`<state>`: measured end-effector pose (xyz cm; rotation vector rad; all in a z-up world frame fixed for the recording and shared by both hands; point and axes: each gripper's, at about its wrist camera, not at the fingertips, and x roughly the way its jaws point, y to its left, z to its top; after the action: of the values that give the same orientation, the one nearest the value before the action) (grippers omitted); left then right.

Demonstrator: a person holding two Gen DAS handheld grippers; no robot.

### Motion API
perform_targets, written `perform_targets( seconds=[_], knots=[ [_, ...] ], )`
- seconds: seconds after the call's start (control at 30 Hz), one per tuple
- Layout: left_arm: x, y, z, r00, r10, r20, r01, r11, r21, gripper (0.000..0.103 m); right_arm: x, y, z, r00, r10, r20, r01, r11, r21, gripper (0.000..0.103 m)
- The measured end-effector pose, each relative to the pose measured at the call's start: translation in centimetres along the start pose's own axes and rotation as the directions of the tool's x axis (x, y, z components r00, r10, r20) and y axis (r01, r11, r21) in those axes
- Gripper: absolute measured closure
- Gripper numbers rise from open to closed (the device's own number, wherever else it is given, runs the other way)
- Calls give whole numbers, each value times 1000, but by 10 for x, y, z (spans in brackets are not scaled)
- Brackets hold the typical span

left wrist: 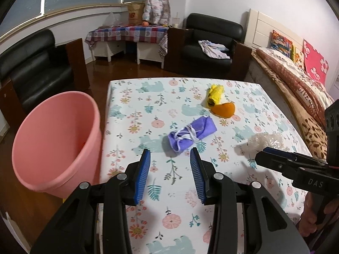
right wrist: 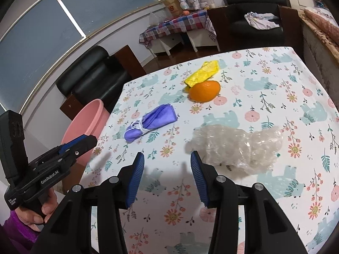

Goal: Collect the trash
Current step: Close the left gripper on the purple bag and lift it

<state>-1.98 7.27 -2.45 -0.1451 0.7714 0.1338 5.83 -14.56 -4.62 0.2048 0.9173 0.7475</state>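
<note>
Nothing collected yet: purple mask [left wrist: 191, 134], yellow wrapper [left wrist: 215, 96], orange peel [left wrist: 224, 110] and clear plastic wad [right wrist: 237, 146] all lying on the counter [left wrist: 135, 110], pink bin [left wrist: 56, 139] beside its edge apparently empty. Left hand-held gripper [left wrist: 170, 155] and right hand-held gripper [right wrist: 167, 158] both agape, holding nothing, poised above the counter short of the mask and the wad.

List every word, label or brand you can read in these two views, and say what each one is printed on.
"DAS": side of the right gripper.
"GenRobot.AI": side of the left gripper.
"Data Acquisition System", small and only roughly legible: the left gripper's handle.
"GIVE", then blurred letters: brown quilt on the bed.
Red logo on the paper bag by the window: too blurred to read.
</note>
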Motion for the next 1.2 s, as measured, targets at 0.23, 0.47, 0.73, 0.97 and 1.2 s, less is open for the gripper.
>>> perform_targets(
  seconds=[0.23, 0.47, 0.73, 0.97, 1.2],
  knots=[
    [16, -7, 1, 999, -12, -31, 13, 1000, 21, 64, 6, -12, 0, 1000, 4, -28, -3, 1000, 29, 58],
    [35, -8, 1, 997, -20, -79, 21, 1000, 15, 64, 14, -15, 7, 999, 4, -40, -4, 1000, 22, 58],
    [40, -16, 12, 996, -45, -76, 48, 998, 33, 64, 19, -30, 20, 998, -60, -20, 61, 997, 38, 58],
    [50, -33, 24, 997, -38, -65, 44, 995, 95, 64, 20, -35, 27, 996, -88, -7, 88, 996, 34, 58],
    [77, -51, 33, 996, -23, -88, 38, 984, 174, 64, 20, -32, 37, 999, -39, 12, 38, 999, 26, 56]
  ],
)
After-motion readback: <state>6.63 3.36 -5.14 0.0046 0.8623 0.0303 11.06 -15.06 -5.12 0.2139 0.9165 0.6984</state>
